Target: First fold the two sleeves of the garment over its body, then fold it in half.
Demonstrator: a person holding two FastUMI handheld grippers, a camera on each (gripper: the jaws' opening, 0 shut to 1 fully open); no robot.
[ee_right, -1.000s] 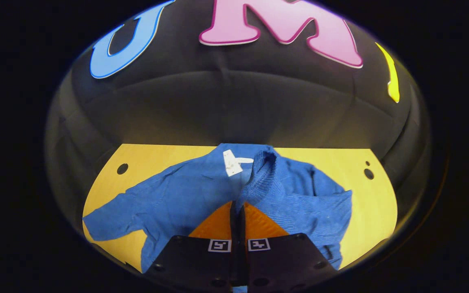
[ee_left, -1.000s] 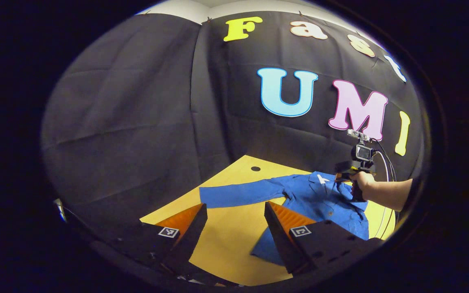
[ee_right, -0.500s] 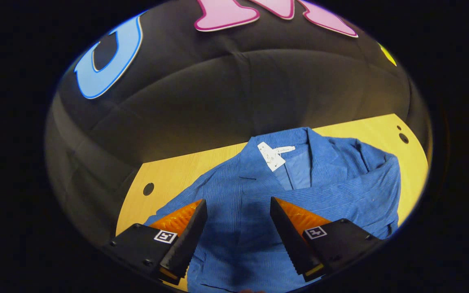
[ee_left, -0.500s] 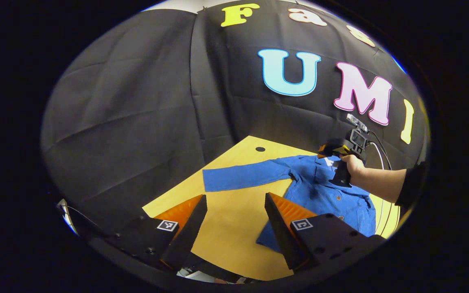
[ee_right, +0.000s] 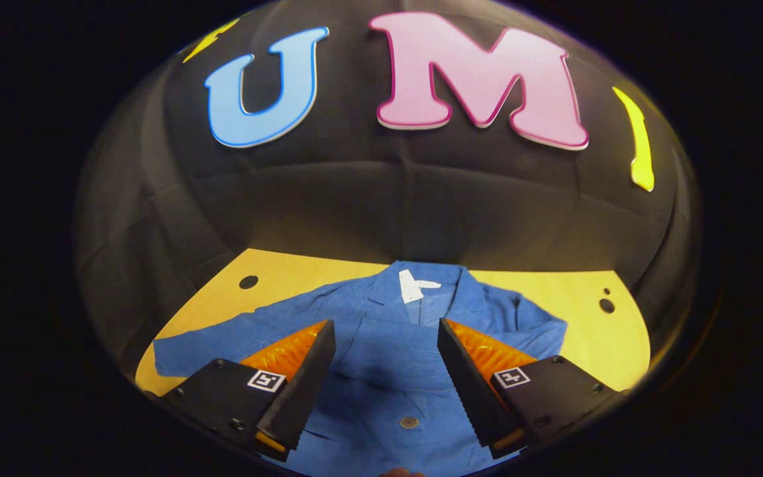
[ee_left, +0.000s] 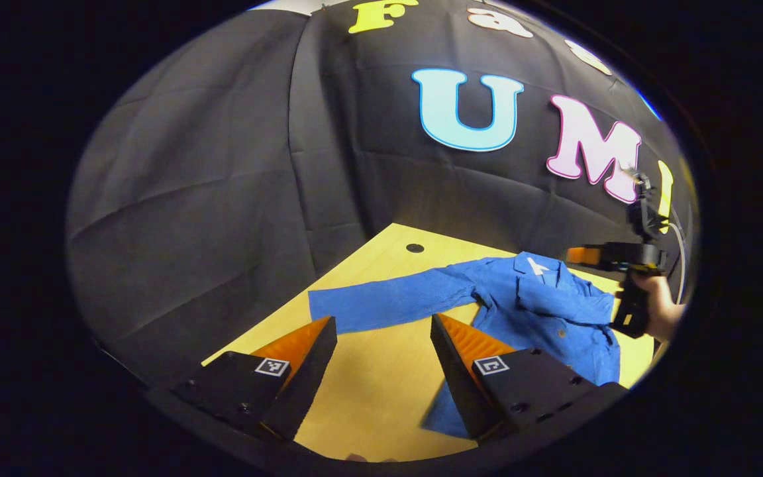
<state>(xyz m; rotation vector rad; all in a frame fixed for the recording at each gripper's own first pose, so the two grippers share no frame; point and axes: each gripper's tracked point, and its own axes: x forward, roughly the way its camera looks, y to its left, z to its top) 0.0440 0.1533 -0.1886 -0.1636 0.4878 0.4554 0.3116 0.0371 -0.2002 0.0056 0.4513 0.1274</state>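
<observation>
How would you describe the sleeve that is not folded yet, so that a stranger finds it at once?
Look at the yellow table before the black cloth wall. On it lies a blue garment. From its body one long sleeve stretches flat over the bare wood toward the round hole, while the other sleeve lies folded over the body.

Bright blue garment [ee_right: 381, 344], finely ribbed all over, with a white label [ee_right: 411, 287] at the collar and a dull metallic button [ee_right: 409, 422] down the front. Beneath it, the bench [ee_left: 368, 377] glows warm yellow wood, dotted with small dark holes [ee_right: 248, 282]. Behind, the booth wall [ee_left: 222, 172] hangs plain black.
</observation>
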